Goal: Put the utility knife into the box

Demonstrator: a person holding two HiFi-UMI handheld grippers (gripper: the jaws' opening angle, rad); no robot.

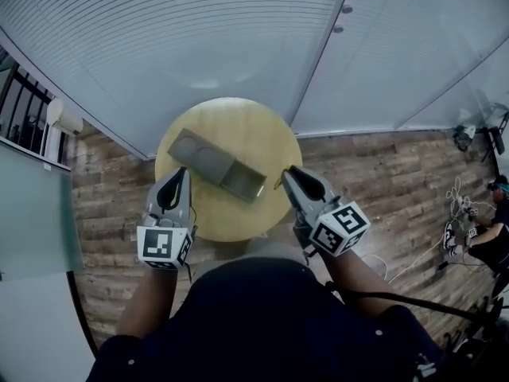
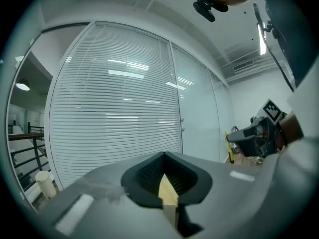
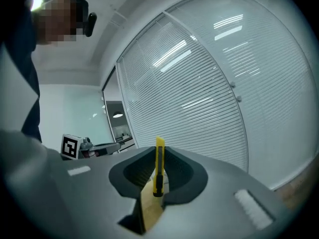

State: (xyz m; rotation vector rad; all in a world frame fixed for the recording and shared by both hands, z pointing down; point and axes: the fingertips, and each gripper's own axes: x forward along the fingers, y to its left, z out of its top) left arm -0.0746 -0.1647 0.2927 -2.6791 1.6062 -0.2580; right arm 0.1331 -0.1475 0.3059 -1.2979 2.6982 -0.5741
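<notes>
Pinches the likely light, stiff, slippery utility knife [image 3: 159,156] by its flat sides in the right gripper [image 1: 290,175]; left gripper [image 1: 184,173] closed, empty.

Left gripper [image 2: 165,172] fingers together, empty; right gripper [image 2: 235,135] beyond, seemingly gripping yellow utility knife [image 2: 228,147].

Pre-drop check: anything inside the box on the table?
Nothing visible inside the box: its grey interior looks bare in the head view. It is small there, so a flat item can't be ruled out. The utility knife is in the right gripper.

Office, blinded glass partitions [image 1: 199,38], wood floor [image 1: 374,173]
</notes>
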